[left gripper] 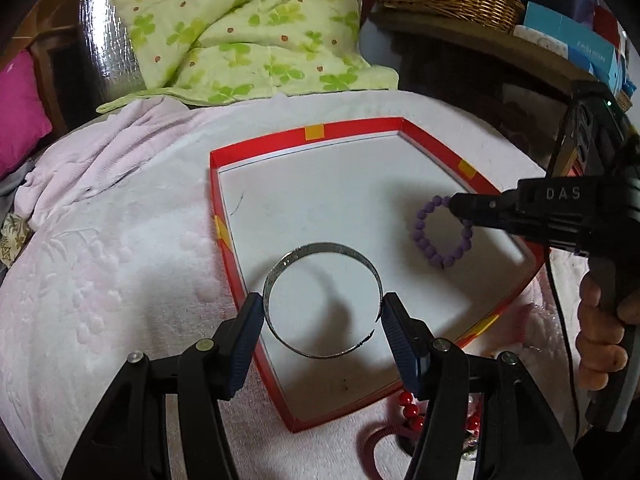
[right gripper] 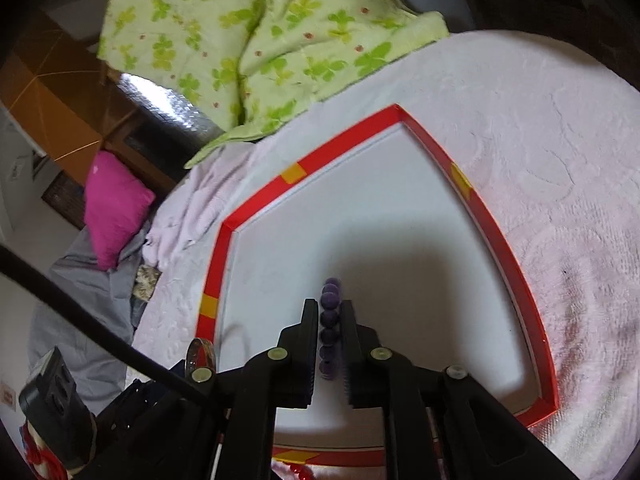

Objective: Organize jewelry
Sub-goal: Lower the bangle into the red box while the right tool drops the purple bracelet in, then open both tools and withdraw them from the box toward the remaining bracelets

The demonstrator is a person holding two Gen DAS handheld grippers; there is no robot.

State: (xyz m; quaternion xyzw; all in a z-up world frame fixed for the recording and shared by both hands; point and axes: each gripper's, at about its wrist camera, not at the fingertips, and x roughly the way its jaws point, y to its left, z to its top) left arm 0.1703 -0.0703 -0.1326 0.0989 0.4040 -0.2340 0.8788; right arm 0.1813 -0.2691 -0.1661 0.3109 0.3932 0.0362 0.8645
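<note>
Silver bangle (left gripper: 320,300) pinched across its width in left gripper (left gripper: 322,310), purple bead bracelet (left gripper: 442,232) clamped in right gripper (right gripper: 329,312), both hanging above red-rimmed tray (left gripper: 352,126).

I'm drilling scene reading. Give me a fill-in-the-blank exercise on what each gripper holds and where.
1. The left gripper holds a silver ____ by its sides.
2. The right gripper is shut on a bracelet of ____ beads.
3. Both pieces hang over a white-floored box with ____ walls.
4. Red beads lie ____ the box, on the pink blanket.

Missing words: bangle; purple; red; outside
</note>
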